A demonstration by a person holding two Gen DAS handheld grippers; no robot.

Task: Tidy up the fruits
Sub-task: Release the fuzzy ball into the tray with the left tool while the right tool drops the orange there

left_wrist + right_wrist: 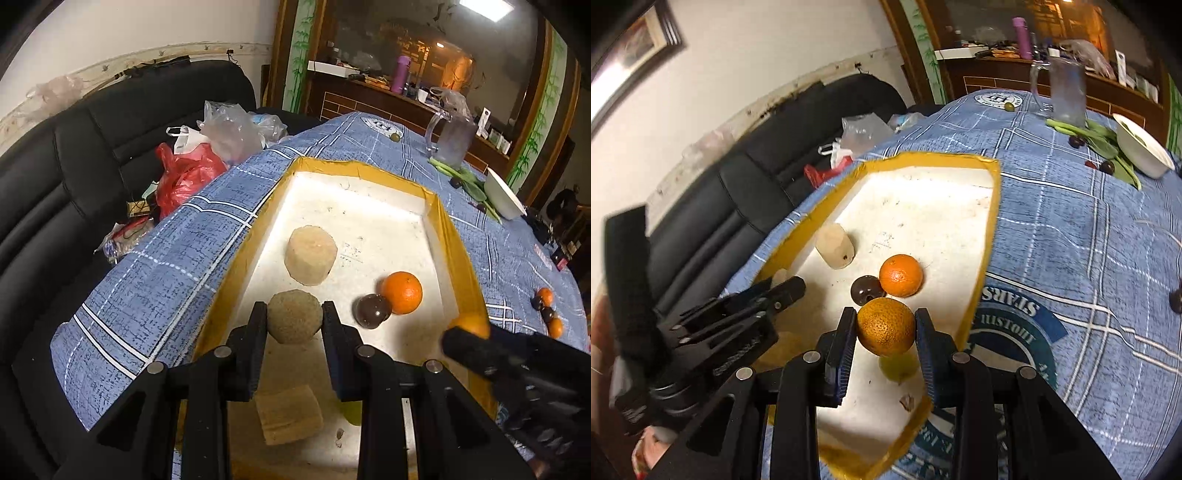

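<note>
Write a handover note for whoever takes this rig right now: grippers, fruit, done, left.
Left gripper: shut on a round tan rough-skinned fruit, above the white yellow-rimmed tray.
Right gripper: shut on a dark-orange mandarin, also over the tray.
In the tray: bright orange, dark purple plum, pale peeled stump.
Left: release both held fruits, then fetch the oranges and plums on the blue checked cloth.

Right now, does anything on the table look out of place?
Yes. Several fruits lie loose on the tablecloth outside the tray: small oranges near the right edge, dark plums among green vegetables by the white bowl.
</note>
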